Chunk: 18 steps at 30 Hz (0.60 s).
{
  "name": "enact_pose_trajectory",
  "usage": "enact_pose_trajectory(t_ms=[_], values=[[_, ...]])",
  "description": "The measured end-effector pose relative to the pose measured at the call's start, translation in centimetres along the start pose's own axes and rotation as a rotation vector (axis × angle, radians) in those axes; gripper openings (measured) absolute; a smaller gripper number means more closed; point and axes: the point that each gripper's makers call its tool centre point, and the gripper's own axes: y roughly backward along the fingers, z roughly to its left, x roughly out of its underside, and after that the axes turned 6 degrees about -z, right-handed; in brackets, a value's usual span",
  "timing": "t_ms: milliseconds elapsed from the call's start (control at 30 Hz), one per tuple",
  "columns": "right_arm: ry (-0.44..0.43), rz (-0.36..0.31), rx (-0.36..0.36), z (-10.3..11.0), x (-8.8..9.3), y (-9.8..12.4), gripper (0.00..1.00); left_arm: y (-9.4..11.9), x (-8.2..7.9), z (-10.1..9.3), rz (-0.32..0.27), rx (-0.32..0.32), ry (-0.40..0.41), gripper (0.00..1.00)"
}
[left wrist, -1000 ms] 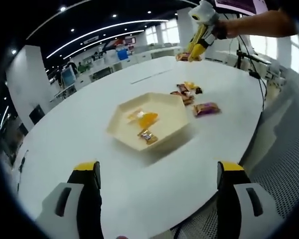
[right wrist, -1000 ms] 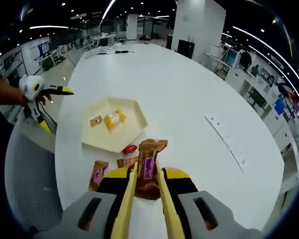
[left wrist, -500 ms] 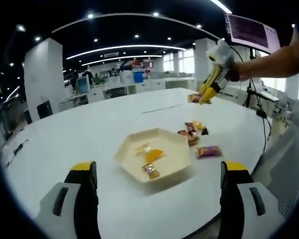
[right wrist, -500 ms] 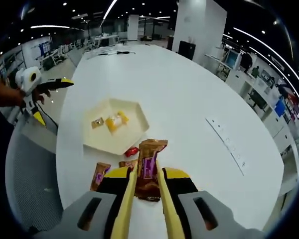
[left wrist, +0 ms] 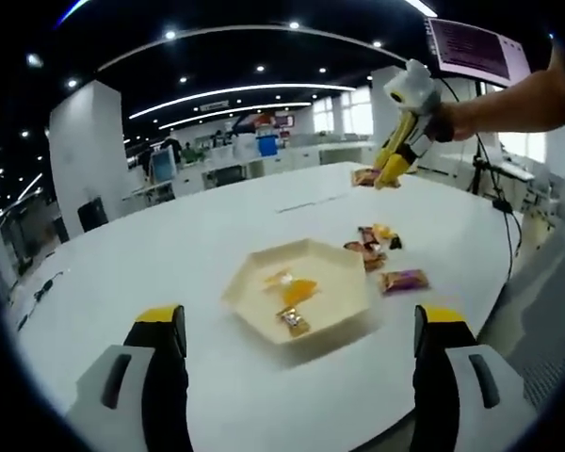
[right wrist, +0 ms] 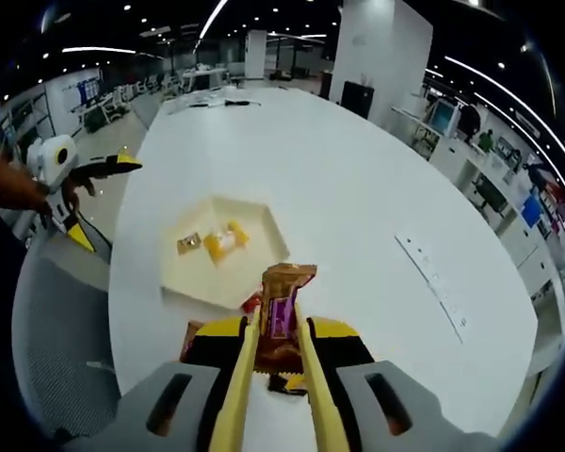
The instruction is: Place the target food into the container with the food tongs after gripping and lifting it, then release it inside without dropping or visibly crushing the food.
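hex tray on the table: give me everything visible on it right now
The hexagonal tray is cream-coloured, shallow, with low sloped walls, looking like matte plastic or pulp. It sits flat on the white table, untouched by either claw. Inside lie an orange wrapped snack, a pale yellowish wrapped piece and a small brown wrapped candy. More wrapped snacks lie on the table just outside one edge. In the right gripper view it lies ahead of the held snack packet.

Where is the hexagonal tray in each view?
Left gripper view: the tray sits at centre, slightly right, on the white table.
Right gripper view: the tray lies left of centre, beyond the held snack packet.
Shared landmark: the orange packet inside it.
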Motion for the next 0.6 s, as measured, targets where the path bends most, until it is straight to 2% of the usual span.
enact_pose_trajectory(t_ms=[333, 433, 600], values=[[0.026, -0.005, -0.015, 0.9, -2.9, -1.3, 0.23, -0.1, 0.1, -0.4, 0.005, 0.019, 0.008, 0.99], [0.028, -0.014, -0.027, 1.6, -4.4, -1.7, 0.23, -0.2, 0.3, -0.5, 0.014, 0.028, 0.019, 0.99], [0.061, -0.008, -0.043, 2.6, -6.5, -2.8, 0.23, -0.3, 0.7, -0.6, 0.031, 0.023, -0.013, 0.98]])
